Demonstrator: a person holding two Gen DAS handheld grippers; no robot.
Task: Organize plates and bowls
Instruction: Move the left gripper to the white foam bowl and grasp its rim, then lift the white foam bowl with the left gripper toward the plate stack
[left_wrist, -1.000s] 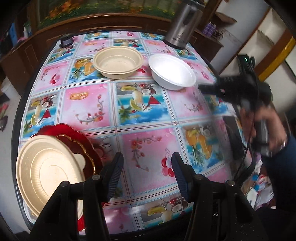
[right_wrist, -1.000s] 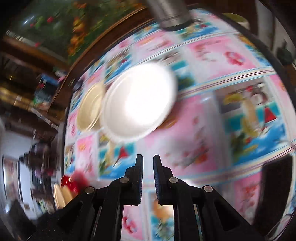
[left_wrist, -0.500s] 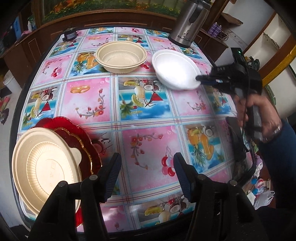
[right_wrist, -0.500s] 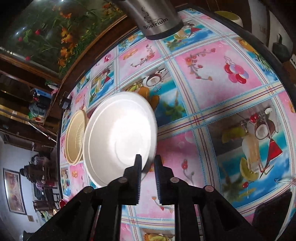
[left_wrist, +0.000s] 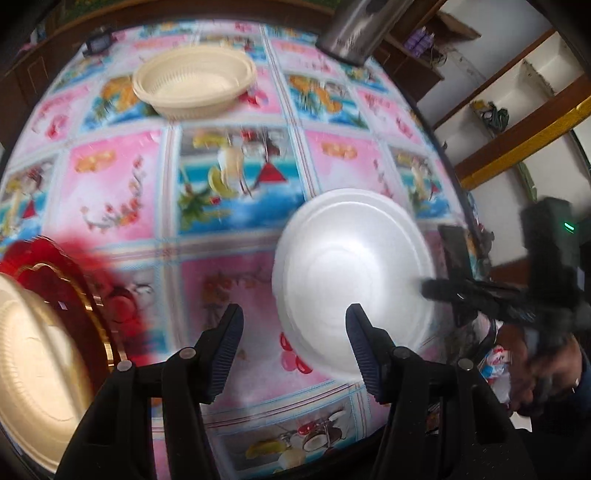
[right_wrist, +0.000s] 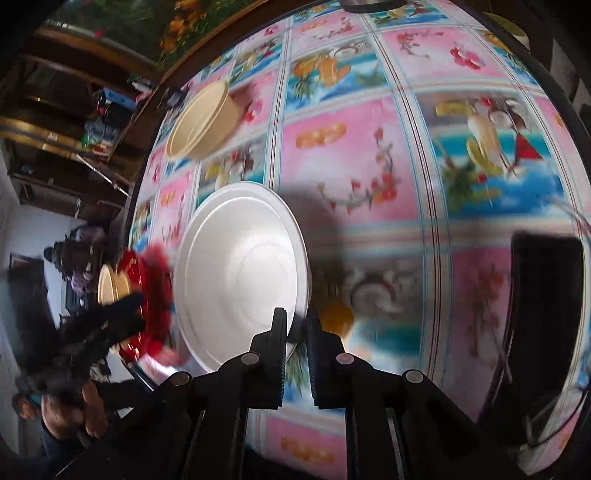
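Note:
My right gripper (right_wrist: 295, 332) is shut on the rim of the white foam bowl (right_wrist: 240, 277) and holds it above the table; the same bowl (left_wrist: 351, 273) hangs in front of my left gripper. My left gripper (left_wrist: 293, 336) is open and empty above the near table edge. A beige bowl (left_wrist: 194, 86) sits at the far side of the table, also in the right wrist view (right_wrist: 201, 120). A beige plate (left_wrist: 33, 373) lies on a red plate (left_wrist: 62, 273) at the near left.
A steel flask (left_wrist: 362, 29) stands at the far right corner of the table (left_wrist: 110, 177), which has a pink and blue patterned cloth. A small dark object (left_wrist: 98, 40) sits at the far left. Shelves (left_wrist: 517, 92) stand to the right.
The right gripper has lifted the white bowl from beside the beige bowl and carried it toward the near side, in front of the left gripper. The left gripper has shifted forward slightly.

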